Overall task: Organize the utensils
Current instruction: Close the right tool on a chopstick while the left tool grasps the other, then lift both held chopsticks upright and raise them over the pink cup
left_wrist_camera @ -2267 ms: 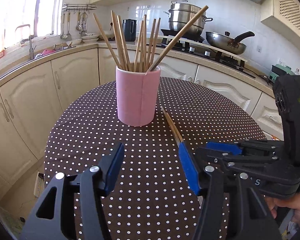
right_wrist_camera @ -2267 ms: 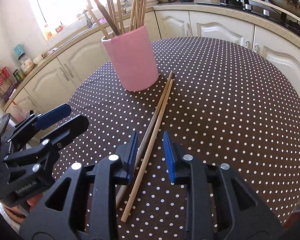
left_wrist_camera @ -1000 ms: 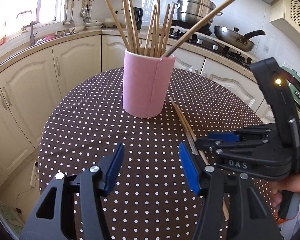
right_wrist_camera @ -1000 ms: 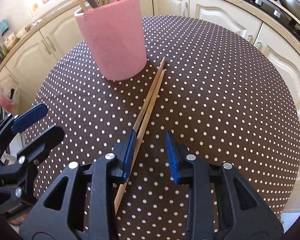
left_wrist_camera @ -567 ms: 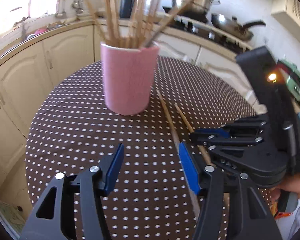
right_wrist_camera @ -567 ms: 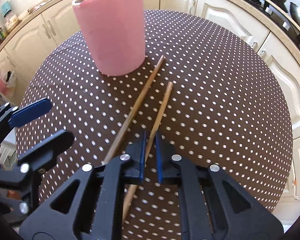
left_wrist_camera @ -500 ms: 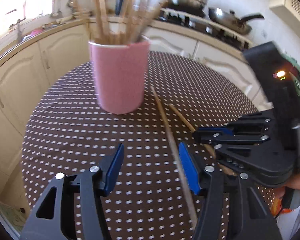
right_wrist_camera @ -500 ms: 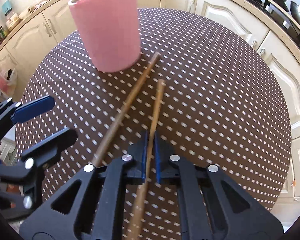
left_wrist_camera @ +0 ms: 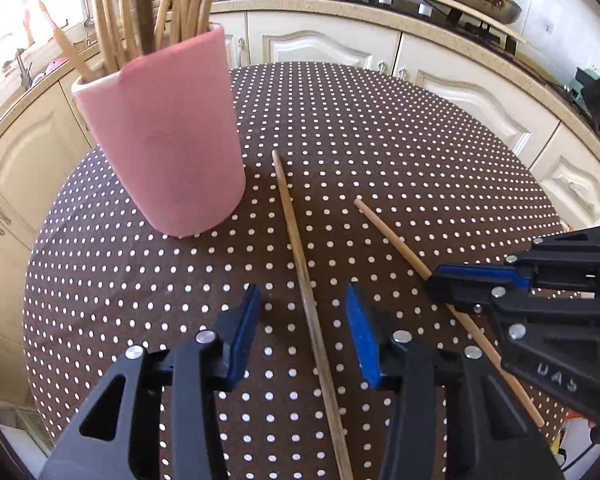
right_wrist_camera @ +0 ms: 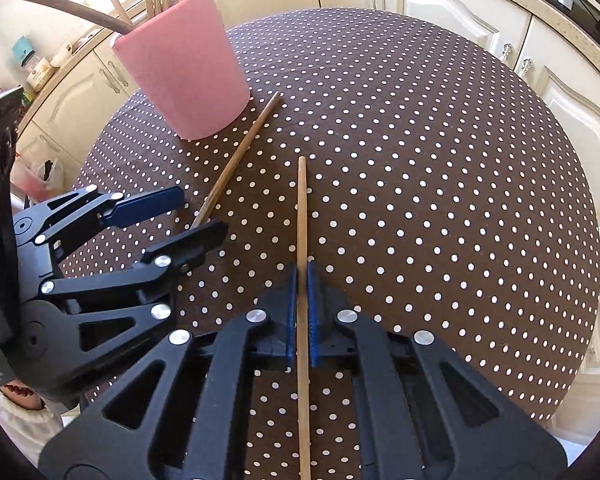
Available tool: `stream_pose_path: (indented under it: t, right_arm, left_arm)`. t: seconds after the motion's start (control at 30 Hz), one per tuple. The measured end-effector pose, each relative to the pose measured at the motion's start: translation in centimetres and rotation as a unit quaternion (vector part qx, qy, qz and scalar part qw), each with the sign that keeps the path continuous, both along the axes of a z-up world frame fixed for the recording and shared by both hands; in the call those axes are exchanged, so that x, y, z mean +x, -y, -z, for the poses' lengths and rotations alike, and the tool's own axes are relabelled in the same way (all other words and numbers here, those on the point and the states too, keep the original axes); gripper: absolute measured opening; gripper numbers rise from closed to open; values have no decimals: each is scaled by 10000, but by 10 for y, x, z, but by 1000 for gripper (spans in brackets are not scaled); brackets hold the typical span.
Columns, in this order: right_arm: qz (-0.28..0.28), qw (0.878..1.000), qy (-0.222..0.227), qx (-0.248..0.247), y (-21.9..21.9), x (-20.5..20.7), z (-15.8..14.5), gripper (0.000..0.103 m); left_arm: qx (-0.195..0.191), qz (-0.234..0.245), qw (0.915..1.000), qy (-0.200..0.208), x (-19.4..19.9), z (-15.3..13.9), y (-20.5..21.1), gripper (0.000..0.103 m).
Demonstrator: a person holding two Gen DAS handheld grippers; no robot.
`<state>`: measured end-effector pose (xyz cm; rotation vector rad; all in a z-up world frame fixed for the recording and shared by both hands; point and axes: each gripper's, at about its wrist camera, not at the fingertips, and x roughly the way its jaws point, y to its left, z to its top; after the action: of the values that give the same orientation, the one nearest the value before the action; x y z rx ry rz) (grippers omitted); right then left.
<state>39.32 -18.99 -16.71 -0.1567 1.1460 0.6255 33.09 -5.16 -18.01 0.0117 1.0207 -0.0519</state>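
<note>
A pink cup (left_wrist_camera: 160,140) (right_wrist_camera: 188,72) holding several chopsticks stands on the dotted tablecloth. A darker chopstick (left_wrist_camera: 296,240) (right_wrist_camera: 240,160) lies beside it and runs between the jaws of my left gripper (left_wrist_camera: 302,300) (right_wrist_camera: 202,212). Those jaws are closing, and the blue pads stay clear of the stick on both sides. My right gripper (right_wrist_camera: 302,270) (left_wrist_camera: 440,280) is shut on a lighter chopstick (right_wrist_camera: 301,208) (left_wrist_camera: 392,240) near its middle. That stick points away from me, angled apart from the darker one. I cannot tell whether its tip rests on the cloth.
The round table (left_wrist_camera: 420,140) has a brown cloth with white dots, and its edge curves close on the left and right. Cream cabinets (left_wrist_camera: 320,44) ring the table. A frying pan (left_wrist_camera: 468,4) sits on the stove behind.
The right gripper closed on the lighter chopstick and swung it away from the darker one. The left gripper moved over the darker chopstick, and its jaws have narrowed.
</note>
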Motion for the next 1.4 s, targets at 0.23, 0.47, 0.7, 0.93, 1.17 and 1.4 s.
stream_pose_path:
  t: [0.23,0.47,0.7,0.93,1.17,1.4]
  right_arm:
    - [-39,10000,22,17,-21,-10,0,6]
    - [101,9994,299,171,-26,-20,2,6]
    - [199,9962,615,577,-24,-50,-15,6]
    - [301,9864,1024,1251,-12,-78,-46,6]
    - [412,9732,1417,1764,0,-107,-72,6]
    - [459,9596,1862,2060,6,-132,-102,5]
  left_arm:
    - [10,-68,9999,80,13,2,3,5]
    - [-269,121,9992,278,-14,5,-9,5]
    - [-505,244,9952,799,-50,-14,-18,5]
    - [-832,615,9771,1861,-106,-50,-28,5]
    - [-832,488,9559,2774,-144,-70,-37,5]
    - [-940,108,9329,3476,-187,-89,-57,5]
